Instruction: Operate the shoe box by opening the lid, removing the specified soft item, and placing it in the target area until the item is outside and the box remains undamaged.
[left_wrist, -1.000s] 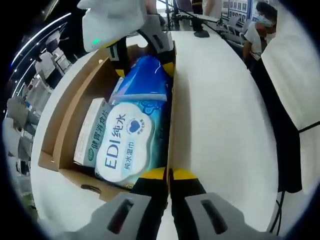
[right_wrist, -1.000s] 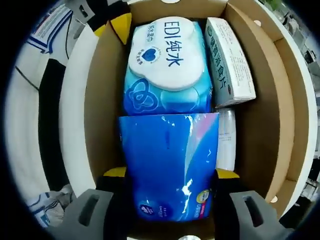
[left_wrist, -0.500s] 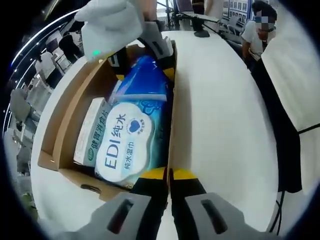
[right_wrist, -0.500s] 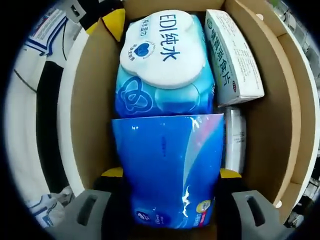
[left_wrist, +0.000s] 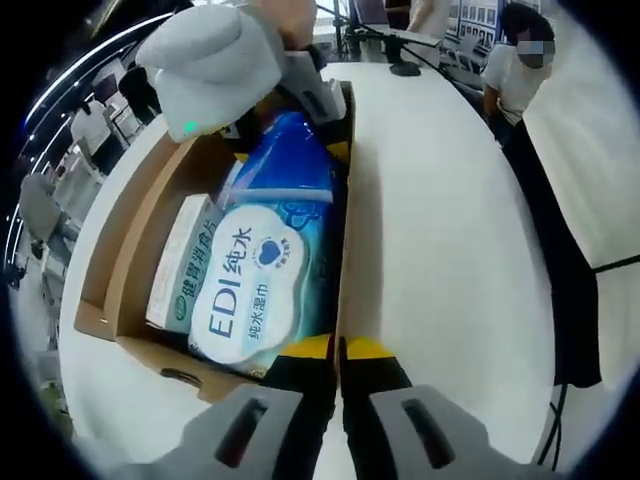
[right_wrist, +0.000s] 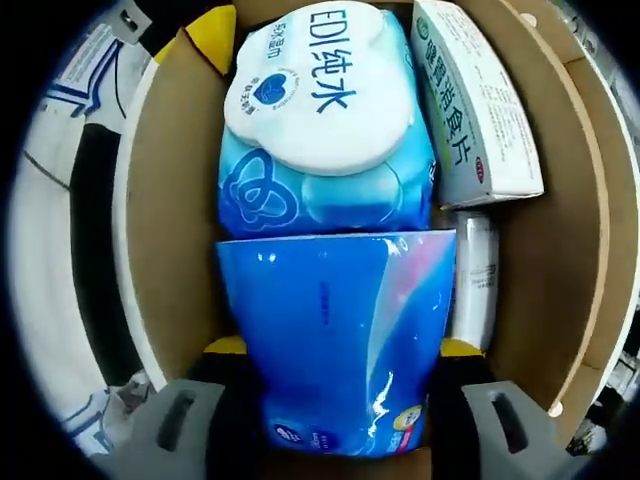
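- The open brown cardboard shoe box (right_wrist: 180, 230) stands on the white bench (left_wrist: 440, 250).
- Inside it lies the glossy blue soft plastic pack (right_wrist: 335, 335), just beside the light-blue wet-wipes pack with a white lid (right_wrist: 325, 110).
- The right claw (right_wrist: 338, 352) is clenched on the blue pack, one yellow-tipped jaw on each side of it.
- A white and green carton (right_wrist: 475, 95) and a small pale bottle (right_wrist: 472, 280) lie along the box wall.
- The left claw (left_wrist: 338, 347) has its jaws pressed together at the near edge of the box wall; I cannot tell if they pinch it.
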